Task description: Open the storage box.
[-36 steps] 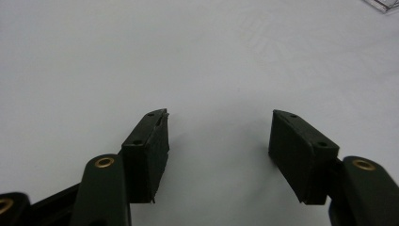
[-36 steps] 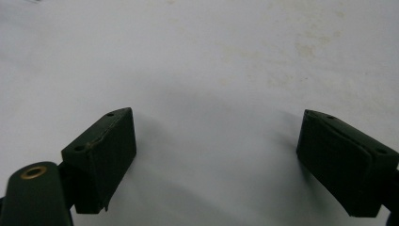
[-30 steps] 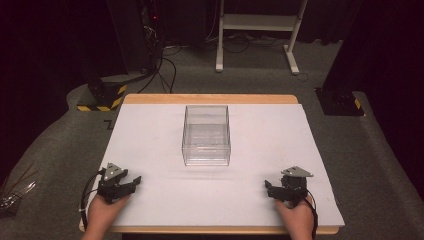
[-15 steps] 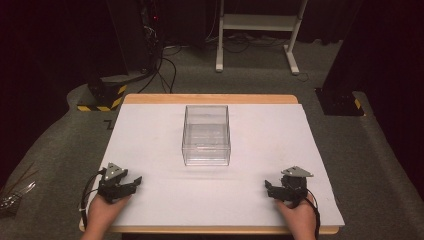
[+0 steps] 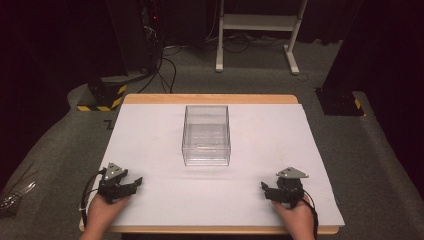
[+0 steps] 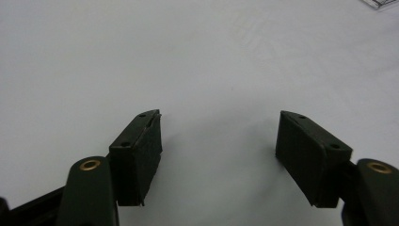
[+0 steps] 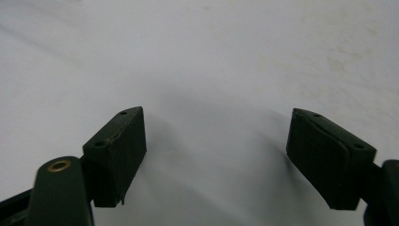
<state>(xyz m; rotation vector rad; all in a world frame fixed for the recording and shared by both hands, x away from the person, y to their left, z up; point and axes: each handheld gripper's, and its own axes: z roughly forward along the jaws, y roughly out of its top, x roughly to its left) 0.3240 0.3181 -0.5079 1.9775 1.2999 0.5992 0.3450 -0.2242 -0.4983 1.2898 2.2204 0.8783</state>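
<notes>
Nothing has changed over the last second: both tools rest at the near edge of the desk [image 5: 150, 130] exactly where they were, and the clear plastic box [image 5: 206, 135] has not shifted. The left hand-held gripper [image 5: 134, 183] sits with its jaws spread wide and nothing between them, only white desk surface ahead; the right hand-held gripper [image 5: 265, 190] is likewise wide and empty. The box stands upright, well ahead of both, lying to the right of the left one and to the left of the right one. By my reading the work has not begun, and a reach toward the box comes first.
</notes>
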